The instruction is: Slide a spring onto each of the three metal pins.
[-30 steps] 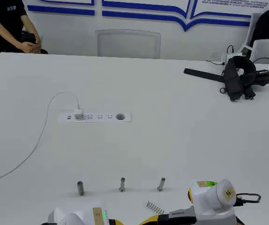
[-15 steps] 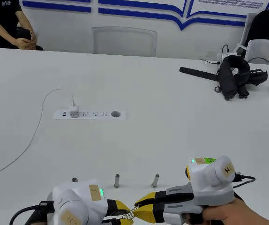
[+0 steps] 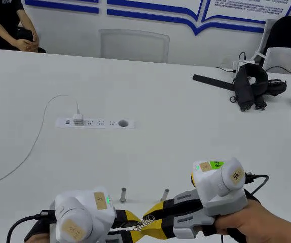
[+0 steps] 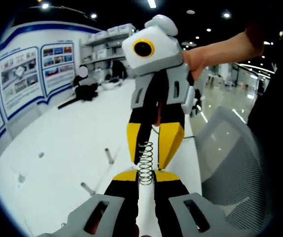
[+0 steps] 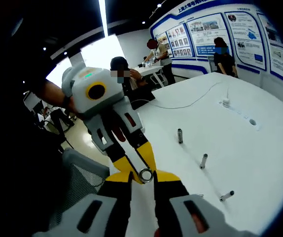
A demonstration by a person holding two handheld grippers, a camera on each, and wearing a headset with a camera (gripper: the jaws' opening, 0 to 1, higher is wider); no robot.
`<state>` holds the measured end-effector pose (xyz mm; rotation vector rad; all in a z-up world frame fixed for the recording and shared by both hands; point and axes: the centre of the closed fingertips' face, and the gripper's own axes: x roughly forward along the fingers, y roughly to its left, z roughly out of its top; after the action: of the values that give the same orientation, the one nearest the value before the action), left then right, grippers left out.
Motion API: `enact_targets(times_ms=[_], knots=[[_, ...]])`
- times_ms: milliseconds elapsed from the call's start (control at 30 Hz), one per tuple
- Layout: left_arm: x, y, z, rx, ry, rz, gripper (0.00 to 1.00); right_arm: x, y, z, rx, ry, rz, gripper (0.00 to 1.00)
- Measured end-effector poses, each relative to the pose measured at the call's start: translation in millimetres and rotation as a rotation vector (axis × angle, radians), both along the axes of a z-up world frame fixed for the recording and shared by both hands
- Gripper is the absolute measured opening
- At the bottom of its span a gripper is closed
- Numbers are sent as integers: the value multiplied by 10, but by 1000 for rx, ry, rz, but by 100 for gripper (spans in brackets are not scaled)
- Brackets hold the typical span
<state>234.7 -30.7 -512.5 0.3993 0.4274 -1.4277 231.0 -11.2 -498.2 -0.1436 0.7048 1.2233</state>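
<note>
- Currently the spring (image 4: 145, 160) is pinched between left gripper (image 4: 145, 174) and right gripper (image 5: 144, 177), both narrowed on its ends, near the pins (image 3: 122, 194).
- One end is best freed, then lined over a bare pin (image 5: 203, 160).

Loads of bare table (image 3: 186, 126) on the near side of the power strip (image 3: 95, 123), easy to pass over; pins (image 3: 122, 194) poking up well nearer than the strip; just nearer again, left gripper (image 4: 145, 177) and right gripper (image 5: 144, 177) nose to nose, both pinching one spring (image 4: 145, 158), clogging that lane; white cable (image 3: 39, 131) trailing left of the strip; black strap bundle (image 3: 249, 83) far right of it.
</note>
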Motion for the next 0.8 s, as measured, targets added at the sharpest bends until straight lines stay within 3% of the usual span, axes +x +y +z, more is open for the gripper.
enact_targets(times_ms=[67,567,800], knots=[[-4,-4,4,5,-11,-11,10,-9,-1,-2,-24,-12,26,19],[-63,-59,63,-14,-10,-44,10,-16,-64,66,-190,-100,235,19],[-67,-74,87,-23,-9,-49,10,-39,-35,57,-198,-101,286,16]])
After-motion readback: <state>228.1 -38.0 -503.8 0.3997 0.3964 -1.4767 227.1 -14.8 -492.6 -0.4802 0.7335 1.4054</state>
